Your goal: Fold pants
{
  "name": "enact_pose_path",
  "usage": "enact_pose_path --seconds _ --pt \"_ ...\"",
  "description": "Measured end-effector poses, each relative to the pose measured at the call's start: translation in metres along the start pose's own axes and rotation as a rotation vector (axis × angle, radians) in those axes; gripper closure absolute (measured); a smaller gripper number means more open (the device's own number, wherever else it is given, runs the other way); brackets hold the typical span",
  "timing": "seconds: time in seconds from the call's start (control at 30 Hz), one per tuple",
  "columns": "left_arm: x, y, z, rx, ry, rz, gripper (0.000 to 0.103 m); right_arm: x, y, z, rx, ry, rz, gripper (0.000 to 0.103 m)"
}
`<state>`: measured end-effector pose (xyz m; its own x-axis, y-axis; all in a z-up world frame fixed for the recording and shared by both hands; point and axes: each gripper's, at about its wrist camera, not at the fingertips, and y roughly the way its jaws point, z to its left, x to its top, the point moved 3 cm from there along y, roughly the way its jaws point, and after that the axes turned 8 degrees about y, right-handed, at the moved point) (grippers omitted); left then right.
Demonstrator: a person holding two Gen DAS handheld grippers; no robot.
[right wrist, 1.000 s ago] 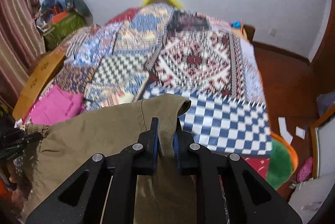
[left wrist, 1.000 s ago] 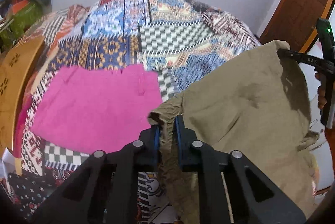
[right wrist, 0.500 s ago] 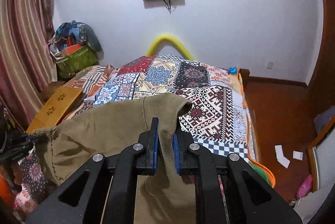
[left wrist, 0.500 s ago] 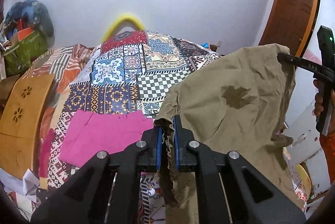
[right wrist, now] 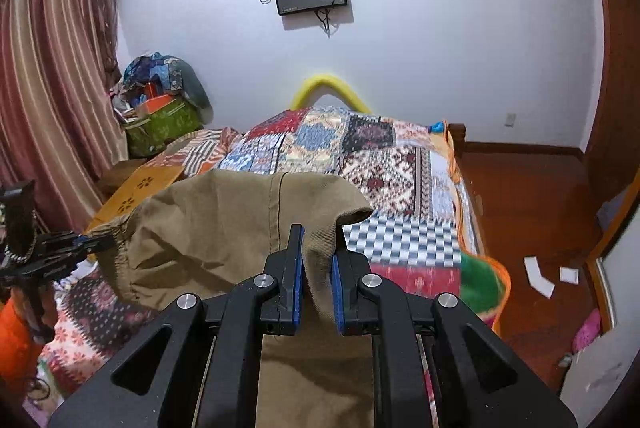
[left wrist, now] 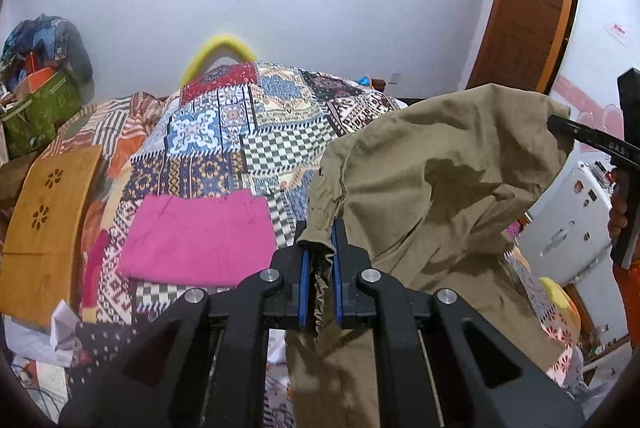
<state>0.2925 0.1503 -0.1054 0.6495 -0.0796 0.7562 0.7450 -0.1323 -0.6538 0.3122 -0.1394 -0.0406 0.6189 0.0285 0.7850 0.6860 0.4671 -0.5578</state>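
Left wrist view: my left gripper pinches a bunched, frayed edge of the khaki pants; so little cloth sits between my fingers that it could slip free. Right wrist view: my right gripper clamps the other corner; the slack span leftward could drag the bed and crease.

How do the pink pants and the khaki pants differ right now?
The pink pants lie folded flat on the bed; the khaki pants hang unfolded in the air. Nothing touches the pink pants; the left gripper and right gripper each pinch the khaki pants.
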Motion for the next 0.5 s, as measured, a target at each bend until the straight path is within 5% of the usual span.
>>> enact_pose_path --seconds 0.5 --pt "-0.078 -0.019 -0.033 -0.021 0.024 0.078 0.094 -0.1 -0.033 -0.003 0.011 0.082 0.12 0.092"
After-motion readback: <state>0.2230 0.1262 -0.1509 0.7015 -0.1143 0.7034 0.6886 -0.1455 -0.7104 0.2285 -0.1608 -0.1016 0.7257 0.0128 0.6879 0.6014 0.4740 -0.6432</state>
